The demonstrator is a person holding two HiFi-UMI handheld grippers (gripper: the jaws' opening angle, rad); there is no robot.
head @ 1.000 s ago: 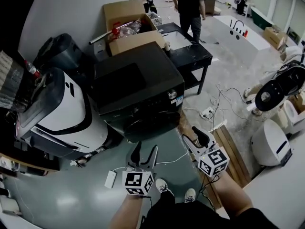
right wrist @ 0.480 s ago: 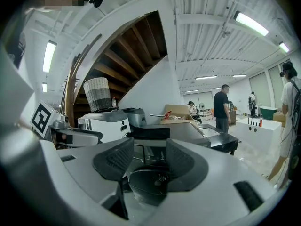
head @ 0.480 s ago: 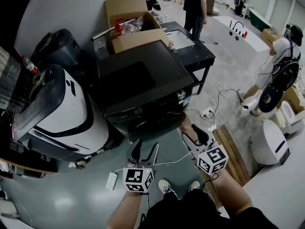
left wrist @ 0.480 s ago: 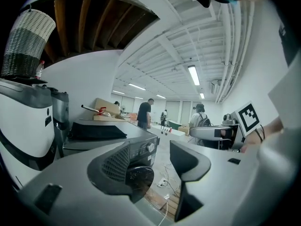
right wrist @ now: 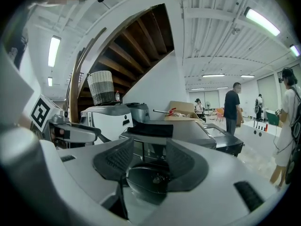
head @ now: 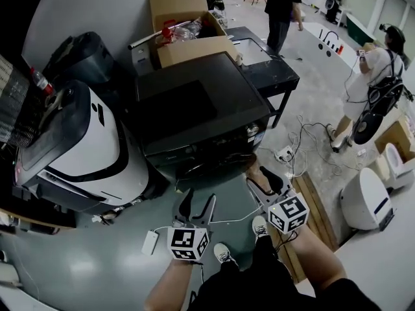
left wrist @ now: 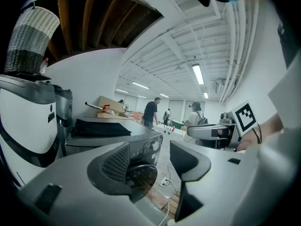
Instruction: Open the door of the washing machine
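We hold two hand-held grippers. The left hand-held gripper (head: 198, 203) and the right hand-held gripper (head: 264, 179) both have their jaws spread with nothing between the pads. Both point at the one washing machine (head: 194, 102), and neither touches it.

The washing machine stands just beyond the two hand-held grippers, with its front on the near side. One white machine (head: 84, 148) stands close at its left. One cardboard box (head: 188, 34) sits at its far edge, and one black worktop (head: 269, 67) is just beside its far right corner. Two people (head: 283, 5) (head: 373, 70) stand farther off on the right.

The grey floor (head: 97, 264) between us and the washing machine's front is open. A small white adapter (head: 150, 241) lies on it near the left hand-held gripper. To the right lie loose cables (head: 305, 135) and a wooden board (head: 318, 206).

The washing machine is dark, with a flat top carrying a dark cloth (head: 172, 105). A knob (left wrist: 154, 145) sits on its control strip. Its round dark door (left wrist: 141, 175) looks closed.
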